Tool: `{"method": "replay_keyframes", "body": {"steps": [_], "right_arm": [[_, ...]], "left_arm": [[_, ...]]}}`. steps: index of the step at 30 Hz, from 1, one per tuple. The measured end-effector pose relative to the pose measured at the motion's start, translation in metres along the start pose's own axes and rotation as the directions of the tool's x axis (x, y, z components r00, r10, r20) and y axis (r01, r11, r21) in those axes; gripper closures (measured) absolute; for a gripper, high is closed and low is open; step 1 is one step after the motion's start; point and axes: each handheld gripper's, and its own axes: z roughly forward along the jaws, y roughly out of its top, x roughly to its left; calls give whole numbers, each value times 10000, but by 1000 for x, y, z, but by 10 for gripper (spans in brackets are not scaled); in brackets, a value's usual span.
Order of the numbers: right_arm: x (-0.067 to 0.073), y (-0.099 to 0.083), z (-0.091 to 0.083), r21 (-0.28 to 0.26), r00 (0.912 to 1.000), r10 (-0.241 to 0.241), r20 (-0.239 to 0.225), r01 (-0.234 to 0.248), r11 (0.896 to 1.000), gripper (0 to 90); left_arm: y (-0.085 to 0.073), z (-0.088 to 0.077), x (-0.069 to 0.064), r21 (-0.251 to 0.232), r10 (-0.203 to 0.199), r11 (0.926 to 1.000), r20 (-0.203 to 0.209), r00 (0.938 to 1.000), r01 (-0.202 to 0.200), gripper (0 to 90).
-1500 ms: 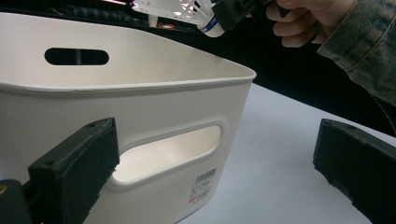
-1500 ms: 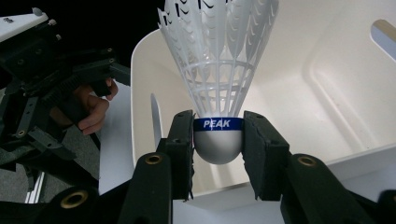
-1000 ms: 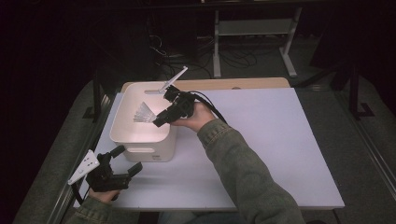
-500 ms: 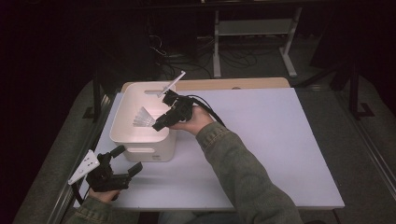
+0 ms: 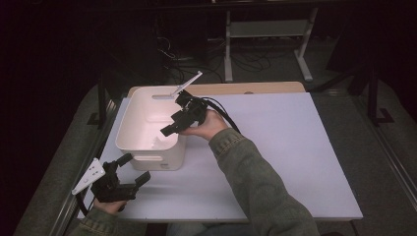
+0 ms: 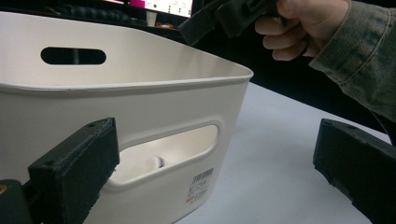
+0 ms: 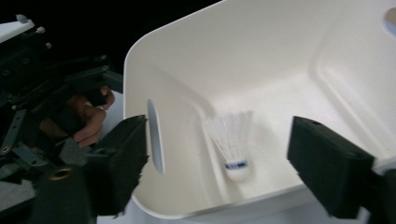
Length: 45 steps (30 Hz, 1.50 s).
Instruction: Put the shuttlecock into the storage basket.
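A white plastic bin stands on the left part of the white table. A white feathered shuttlecock lies on the bin's floor near its front wall, also faintly visible from above. My right gripper hovers over the bin's right rim, pointing down into it. Its jaws have just been opening and now stand wide, with the shuttlecock below them and untouched. My left gripper rests open near the table's front left, facing the bin's front wall and holding nothing.
The bin has slot handles in its walls. Through the front slot the shuttlecock's cork shows. A wooden board lies along the table's far edge. Beyond it are a metal stand and cables on a dark floor.
The shuttlecock was held in my right gripper over the bin; the jaws have opened and it now lies on the bin's floor. The left gripper has stayed put.
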Motion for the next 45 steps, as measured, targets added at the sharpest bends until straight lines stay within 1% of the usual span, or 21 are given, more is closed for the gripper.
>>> {"method": "replay_keyframes", "body": {"steps": [1,3,4,7,8,10,11,13,14,15,18,22,23,24,25,27,31,34,36,41,45], "right_arm": [[0,0,-2,-45,9999,-1,157,1,10000,133],[1,-1,-7,-125,9996,37,264,-34,9999,90],[1,-1,-10,-249,9991,76,424,-66,9997,55],[1,-4,-16,-550,9971,107,747,-66,9985,0],[1,-4,-19,-517,9962,222,838,-179,9985,0],[0,-7,-22,-640,9963,123,854,-69,9979,0],[-1,-8,-24,-716,9965,67,839,-6,9974,0],[0,-10,-27,-808,9955,170,931,-95,9967,0],[-1,-11,-28,-810,9949,86,1006,-4,9967,0],[0,-12,-29,-814,9951,212,966,-133,9966,0],[-2,-15,-32,-744,9943,-26,1066,106,9972,0],[-2,-20,-36,-969,9945,228,1019,-128,9952,0],[-2,-21,-38,-949,9945,153,1037,-54,9955,0],[0,-22,-39,-996,9954,342,897,-252,9947,0],[1,-24,-40,-1039,9951,401,901,-307,9941,0],[0,-27,-43,-1010,9947,370,954,-273,9945,0],[-1,-34,-50,-1232,9937,453,1023,-325,9918,0],[0,-39,-54,-1264,9936,526,1001,-397,9912,0],[-1,-43,-57,-1262,9929,487,1085,-349,9914,0],[-3,-52,-63,-1453,9928,639,1013,-488,9882,0],[-2,-60,-67,-1533,9924,641,1049,-475,9870,0]], "left_arm": [[0,0,0,6,-3,10000,-13,10000,3,0],[0,-1,0,56,-32,10000,-51,10000,33,0],[0,-1,0,44,-37,10000,-49,10000,37,0],[0,-1,0,46,-3,10000,-66,10000,4,0],[0,-1,1,43,23,10000,-67,10000,-23,0],[0,-2,0,-34,-32,10000,-99,9999,32,0],[0,-3,1,26,20,10000,-126,9999,-20,0],[0,-4,2,81,83,9999,-166,9998,-82,0],[0,-4,2,70,52,10000,-182,9998,-51,0],[0,-4,1,19,34,10000,-172,9998,-34,0],[0,-3,1,49,2,10000,-144,9999,-2,0],[-1,-3,1,-57,-14,10000,-80,10000,13,0],[-1,-3,1,-50,-2,10000,-77,10000,1,0],[-1,-3,2,14,70,10000,-81,9999,-70,0],[-1,-3,2,-2,44,10000,-78,10000,-44,0],[0,-3,1,25,47,10000,-93,9999,-47,0],[-1,-2,1,-23,-4,10000,-82,10000,4,0],[-1,-2,1,-52,-64,10000,-73,10000,64,0],[-1,-2,1,4,-27,10000,-74,10000,27,0],[-1,-2,1,51,39,10000,-68,10000,-38,0],[-1,-1,0,-65,-84,9999,-26,10000,84,0]]}}
